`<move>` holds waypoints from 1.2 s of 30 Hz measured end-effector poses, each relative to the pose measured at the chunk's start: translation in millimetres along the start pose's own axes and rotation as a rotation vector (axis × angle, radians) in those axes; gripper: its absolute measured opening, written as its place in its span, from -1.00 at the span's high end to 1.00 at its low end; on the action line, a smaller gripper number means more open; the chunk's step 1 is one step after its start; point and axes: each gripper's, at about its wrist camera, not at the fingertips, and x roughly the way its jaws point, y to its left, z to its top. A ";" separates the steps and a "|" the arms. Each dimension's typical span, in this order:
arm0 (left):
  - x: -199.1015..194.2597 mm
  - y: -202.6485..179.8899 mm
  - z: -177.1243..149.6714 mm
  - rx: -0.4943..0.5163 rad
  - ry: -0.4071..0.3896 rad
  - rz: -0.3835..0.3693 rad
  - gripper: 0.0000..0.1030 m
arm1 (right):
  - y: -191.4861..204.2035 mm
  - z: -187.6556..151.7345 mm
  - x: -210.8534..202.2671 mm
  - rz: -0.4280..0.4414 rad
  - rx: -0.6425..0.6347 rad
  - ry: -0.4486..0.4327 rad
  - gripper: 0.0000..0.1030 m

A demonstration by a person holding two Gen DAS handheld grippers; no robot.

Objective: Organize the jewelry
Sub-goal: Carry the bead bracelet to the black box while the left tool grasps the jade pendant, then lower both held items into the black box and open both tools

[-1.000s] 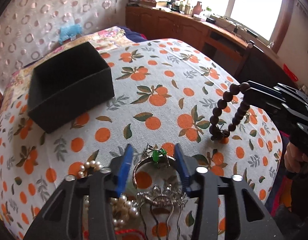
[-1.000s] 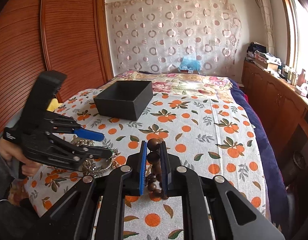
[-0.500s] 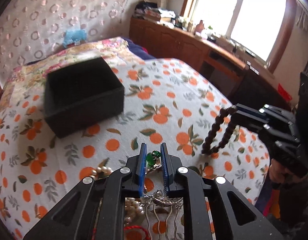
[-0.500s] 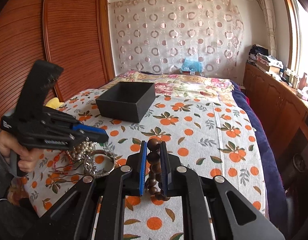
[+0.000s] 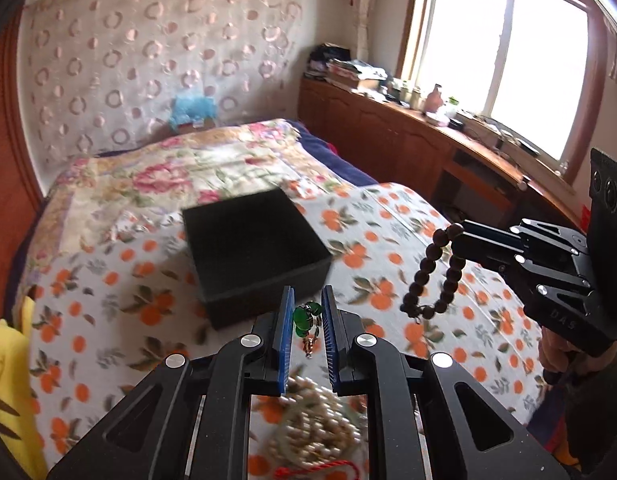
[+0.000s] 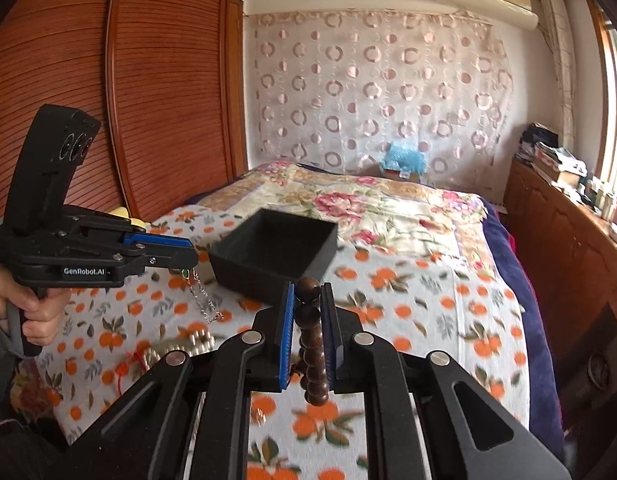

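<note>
Left wrist view: left gripper clamped on a green-stone pendant, raised above the bedspread, near the black box. Right wrist view: right gripper clamped on a brown bead bracelet, near the box.

We see a white bedspread printed with oranges and green leaves, and behind it a floral quilt in pink, cream and gold. The box on the bed is matte black. Our left claw is black with blue pads, and between them sits a green stone on a silver chain. Our right claw, also black with blue pads, pinches dark brown beads. Cream pearls and a red cord lie below. The curtain is pale with pink rings; the wardrobe is reddish brown.
</note>
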 end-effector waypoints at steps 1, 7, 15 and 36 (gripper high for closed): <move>-0.3 3.3 2.7 0.000 -0.005 0.012 0.75 | 0.5 6.8 4.9 0.009 -0.003 -0.003 0.72; -0.3 21.2 16.2 -0.013 -0.020 0.062 0.75 | -0.7 36.7 29.4 0.060 0.009 -0.016 0.72; -0.6 30.0 36.7 -0.021 -0.050 0.111 0.75 | -1.7 72.2 64.1 0.098 0.010 -0.002 0.72; 52.2 62.6 27.7 -0.110 0.032 0.138 0.55 | -6.0 80.2 101.6 0.140 0.050 0.050 0.72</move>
